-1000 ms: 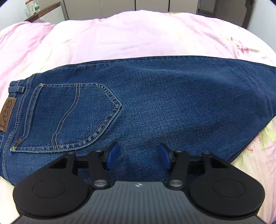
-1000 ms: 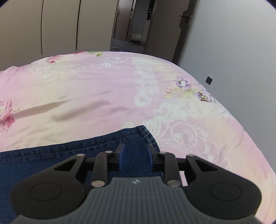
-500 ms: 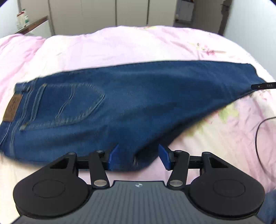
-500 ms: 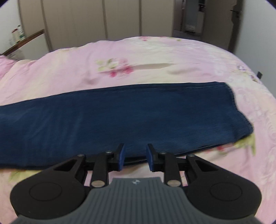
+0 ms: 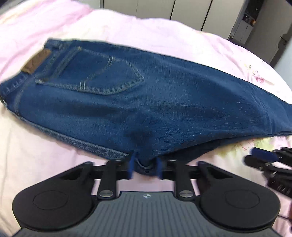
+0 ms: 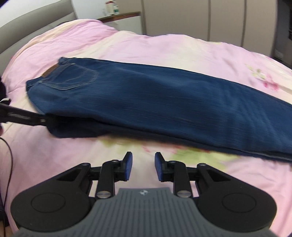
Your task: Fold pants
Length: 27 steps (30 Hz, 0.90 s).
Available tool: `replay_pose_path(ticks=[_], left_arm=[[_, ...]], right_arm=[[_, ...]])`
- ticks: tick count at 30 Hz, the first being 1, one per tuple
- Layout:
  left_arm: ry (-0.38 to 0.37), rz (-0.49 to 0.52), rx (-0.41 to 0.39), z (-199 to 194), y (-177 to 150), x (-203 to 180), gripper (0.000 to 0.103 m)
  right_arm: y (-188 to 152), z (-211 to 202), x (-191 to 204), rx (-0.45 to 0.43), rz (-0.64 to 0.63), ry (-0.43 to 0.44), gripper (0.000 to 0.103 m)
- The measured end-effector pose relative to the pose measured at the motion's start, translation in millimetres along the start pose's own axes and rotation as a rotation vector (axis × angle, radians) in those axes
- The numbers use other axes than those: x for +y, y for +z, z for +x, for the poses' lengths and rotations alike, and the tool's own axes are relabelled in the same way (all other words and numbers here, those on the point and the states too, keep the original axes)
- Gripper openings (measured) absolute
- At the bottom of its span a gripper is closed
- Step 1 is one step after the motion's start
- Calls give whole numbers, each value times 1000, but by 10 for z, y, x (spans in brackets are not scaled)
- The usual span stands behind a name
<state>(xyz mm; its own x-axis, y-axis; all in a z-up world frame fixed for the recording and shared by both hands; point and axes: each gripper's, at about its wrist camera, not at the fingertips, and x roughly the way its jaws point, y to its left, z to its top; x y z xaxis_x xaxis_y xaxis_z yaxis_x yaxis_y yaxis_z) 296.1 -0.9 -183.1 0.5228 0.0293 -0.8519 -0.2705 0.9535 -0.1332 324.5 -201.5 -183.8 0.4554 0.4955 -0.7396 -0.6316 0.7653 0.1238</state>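
Dark blue jeans (image 5: 146, 94) lie folded lengthwise on the pink bed, waistband and leather patch (image 5: 35, 61) at the left, legs running off to the right. My left gripper (image 5: 145, 168) is shut on the near crotch edge of the jeans, denim bunched between its blue pads. In the right wrist view the jeans (image 6: 155, 98) stretch across the bed, and the left gripper (image 6: 43, 121) shows at their near left edge. My right gripper (image 6: 142, 168) is open and empty, hovering over the bedspread in front of the jeans. It also shows in the left wrist view (image 5: 264, 156).
The pink floral bedspread (image 6: 146, 47) covers the whole bed. A grey headboard (image 6: 36, 25) and a shelf with bottles (image 6: 113, 11) are at the far left. Wardrobe doors (image 5: 191, 16) stand behind the bed. A black cable (image 6: 7, 164) hangs at the left.
My left gripper has closed on the jeans' near crotch edge. My right gripper has drawn back from the leg end, swung left and now faces the whole length of the jeans.
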Motion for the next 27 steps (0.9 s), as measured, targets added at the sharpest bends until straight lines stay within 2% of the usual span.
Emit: replay_pose_path(ticks=[3, 6, 10, 12, 14, 15, 19, 23, 27], left_arm=[[5, 64, 6, -89, -41, 28, 12], [8, 128, 47, -93, -48, 24, 12], [8, 162, 104, 105, -81, 30, 12], [2, 179, 115, 161, -98, 47, 13], [-8, 194, 125, 175, -105, 56, 14], [-16, 200, 134, 174, -107, 65, 15], [-39, 223, 206, 105, -84, 127, 21], [-63, 236, 151, -154, -40, 210, 22], [-101, 243, 101, -390, 125, 177, 24]], right_arm=[[94, 23, 233, -20, -73, 33, 22], [203, 67, 433, -27, -145, 57, 22], [379, 131, 514, -88, -177, 31, 22], [459, 277, 498, -71, -171, -5, 22], [442, 522, 490, 4, -200, -60, 22], [396, 620, 449, 43, -193, -59, 22], [371, 582, 368, 32, -164, -51, 22], [332, 273, 170, 16, -92, -70, 23], [155, -169, -362, 5, 72, -156, 26]])
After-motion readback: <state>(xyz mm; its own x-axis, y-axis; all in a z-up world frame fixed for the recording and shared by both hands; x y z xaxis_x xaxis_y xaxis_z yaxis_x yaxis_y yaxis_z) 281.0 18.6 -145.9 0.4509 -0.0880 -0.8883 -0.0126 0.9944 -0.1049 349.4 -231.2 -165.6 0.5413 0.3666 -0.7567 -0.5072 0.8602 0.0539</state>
